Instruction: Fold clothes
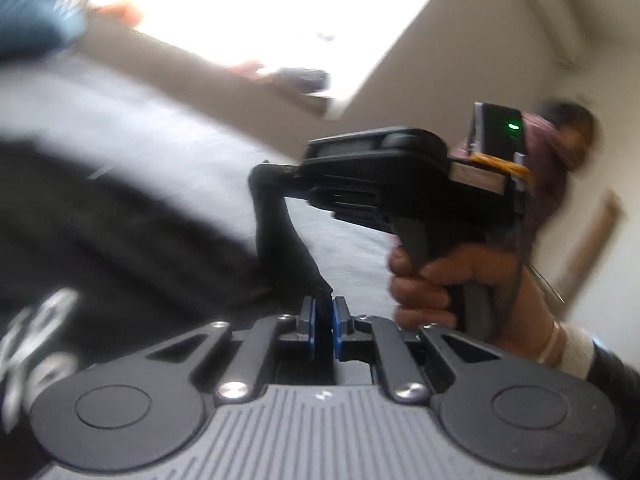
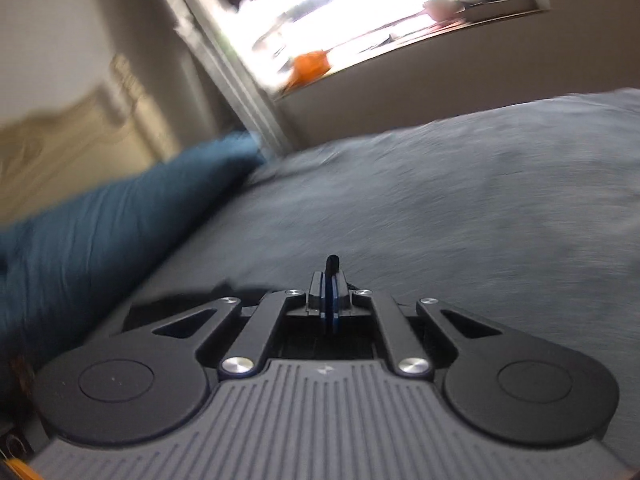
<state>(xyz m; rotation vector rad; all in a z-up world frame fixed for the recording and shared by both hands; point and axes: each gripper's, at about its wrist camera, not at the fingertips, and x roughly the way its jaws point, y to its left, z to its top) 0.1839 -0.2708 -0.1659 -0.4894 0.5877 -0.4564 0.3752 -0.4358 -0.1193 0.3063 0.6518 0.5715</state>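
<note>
Black garment [image 1: 120,220], soft, limp: your left gripper [image 1: 325,322] and right gripper [image 2: 330,298] each pinch its edge between narrowed jaws; keep hold there.

Both views are smeared w/ motion blur, so the white print on the black cloth garment [image 1: 120,240] runs off the left edge & can't be read. The stuff on the bright window sill [image 2: 400,46], incl. an orange blob [image 2: 310,65], is too blown out to ID. The teal fabric pillow [image 2: 100,220] is cut off at the frame edge, and in the left wrist view the person's head behind the other black handheld gripper [image 1: 272,174] is just blur.
</note>
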